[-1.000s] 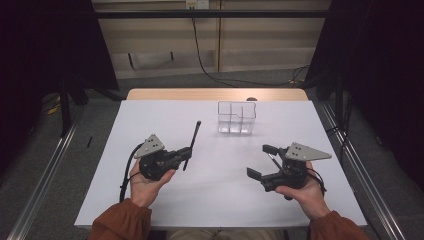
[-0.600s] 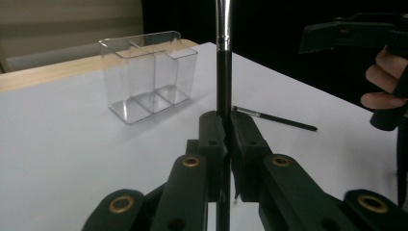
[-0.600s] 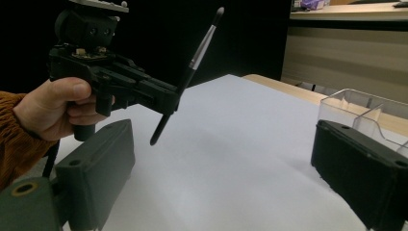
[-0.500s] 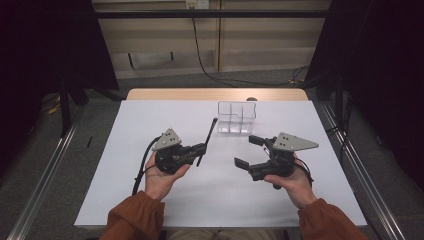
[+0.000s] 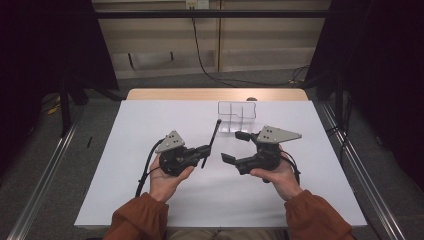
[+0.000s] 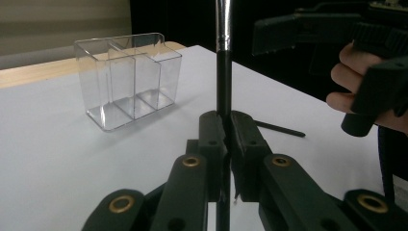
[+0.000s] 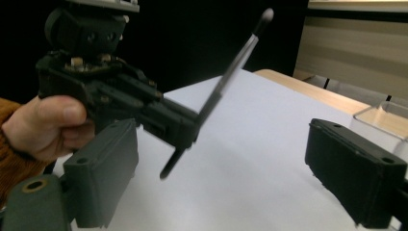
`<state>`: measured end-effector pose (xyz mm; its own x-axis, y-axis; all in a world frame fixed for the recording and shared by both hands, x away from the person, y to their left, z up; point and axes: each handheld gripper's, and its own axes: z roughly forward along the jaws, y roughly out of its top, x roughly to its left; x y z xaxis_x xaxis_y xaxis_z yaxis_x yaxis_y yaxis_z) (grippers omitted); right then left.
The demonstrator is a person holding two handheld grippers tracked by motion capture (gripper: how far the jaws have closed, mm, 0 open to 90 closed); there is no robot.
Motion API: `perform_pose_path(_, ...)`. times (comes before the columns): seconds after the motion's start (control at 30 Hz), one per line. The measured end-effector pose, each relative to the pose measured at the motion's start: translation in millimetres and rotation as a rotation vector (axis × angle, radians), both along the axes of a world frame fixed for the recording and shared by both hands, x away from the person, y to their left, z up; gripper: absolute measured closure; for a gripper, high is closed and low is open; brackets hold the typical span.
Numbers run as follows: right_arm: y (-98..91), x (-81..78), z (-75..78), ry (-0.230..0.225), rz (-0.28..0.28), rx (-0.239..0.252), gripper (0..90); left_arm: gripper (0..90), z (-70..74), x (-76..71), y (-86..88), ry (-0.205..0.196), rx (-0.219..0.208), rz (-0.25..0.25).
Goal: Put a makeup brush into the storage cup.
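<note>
- Where the white table (image 5: 125, 200) begins at its left, its surface is bare sheet, with a strip of plain wood showing along the far edge.
- Left hand (image 5: 162, 175), orange sleeve, palm under the tool, set left of centre and near the front.
- Left gripper (image 5: 206, 149): black body with a grey three-cornered plate on top and a cable looping down to the table. Jaws pressed together, pinching the brush handle low on its length; in the left gripper view the pads meet around the black shaft.
- Brush (image 5: 212, 141): slim black handle with a silver ferrule higher up and a dark rounded tip. Held clear of the table, tilted, tip pointing toward the far side and toward the organiser. The short lower end sticks out below the jaws, as the right gripper view shows.
- Clear organiser (image 5: 237, 116): transparent box with inner dividers making several compartments, standing upright near the far edge, just right of the brush tip and apart from it.
- Right gripper (image 5: 236, 147): black, grey plate on top, facing left toward the brush. Jaws spread wide with nothing between them; they have just been closing a little.
- Right hand (image 5: 275, 172), orange sleeve, gripping the tool from below, right of centre.
</note>
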<state>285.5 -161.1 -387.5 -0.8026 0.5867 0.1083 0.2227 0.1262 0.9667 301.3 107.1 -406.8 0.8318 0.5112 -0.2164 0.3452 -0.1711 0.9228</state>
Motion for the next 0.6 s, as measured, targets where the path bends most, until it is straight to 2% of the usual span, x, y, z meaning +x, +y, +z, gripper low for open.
perform_pose_path(0.1,9.8,4.5,2.7,0.004,0.011,0.033,8.5,84.3,-0.5,-0.3,-1.2,-0.001,0.001,-0.003)
perform_pose_path(0.2,14.0,6.6,4.5,-0.003,0.010,0.032,9.9,84.3,-1.3,-0.5,-2.5,0.000,0.008,-0.008)
perform_pose_path(0.33,20.0,11.3,5.0,0.001,0.023,0.029,23.3,84.3,-2.5,-1.3,-4.4,-0.003,0.014,-0.012)
perform_pose_path(0.37,21.5,12.6,3.6,-0.002,0.014,0.033,31.7,84.3,-3.1,-1.3,-5.1,0.000,0.017,-0.019)
perform_pose_path(0.47,21.8,14.0,1.4,0.007,0.009,0.042,34.9,84.3,-3.5,-2.0,-5.9,-0.005,0.025,-0.019)
perform_pose_path(0.6,20.6,15.8,-2.3,0.024,0.013,0.037,45.3,84.3,-3.8,-1.9,-5.6,-0.008,0.034,-0.026)
